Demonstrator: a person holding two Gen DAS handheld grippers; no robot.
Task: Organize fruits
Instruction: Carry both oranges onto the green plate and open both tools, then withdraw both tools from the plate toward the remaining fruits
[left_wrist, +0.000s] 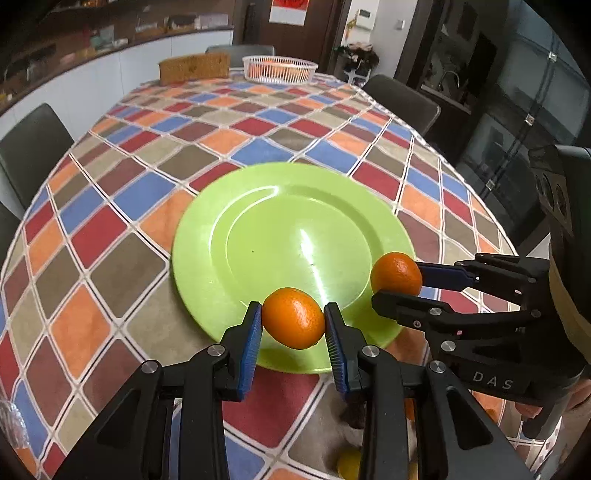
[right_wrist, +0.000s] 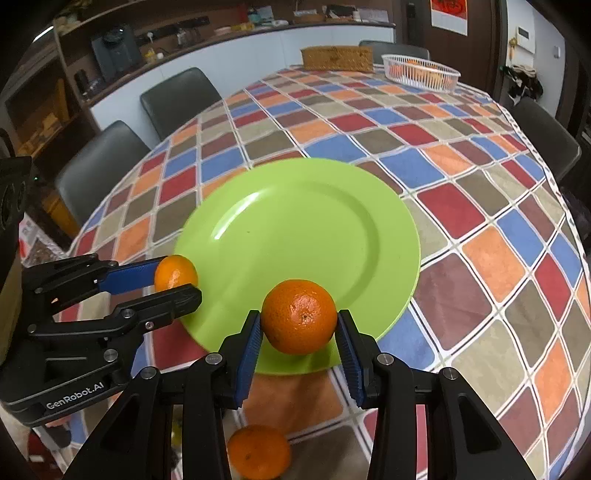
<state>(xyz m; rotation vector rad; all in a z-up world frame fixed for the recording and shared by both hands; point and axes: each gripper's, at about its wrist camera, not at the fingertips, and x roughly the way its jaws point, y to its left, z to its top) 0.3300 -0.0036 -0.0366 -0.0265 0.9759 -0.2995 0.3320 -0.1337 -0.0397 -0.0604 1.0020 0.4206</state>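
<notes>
A green plate (left_wrist: 258, 229) (right_wrist: 295, 221) lies on the checked tablecloth. My left gripper (left_wrist: 293, 319) is shut on an orange (left_wrist: 293, 317) held above the plate's near rim; it shows in the right wrist view (right_wrist: 176, 282) with its orange (right_wrist: 173, 273) at the plate's left rim. My right gripper (right_wrist: 299, 321) is shut on another orange (right_wrist: 299, 315) above the plate's near rim; in the left wrist view it (left_wrist: 397, 282) holds that orange (left_wrist: 395, 273) at the plate's right rim. A third orange (right_wrist: 258, 450) lies on the cloth below the right gripper.
A white basket (left_wrist: 279, 68) (right_wrist: 421, 72) with orange fruit and a woven box (left_wrist: 194, 68) (right_wrist: 336, 59) stand at the table's far end. Dark chairs (right_wrist: 177, 99) surround the table. A yellow fruit (left_wrist: 349, 463) lies near the front edge.
</notes>
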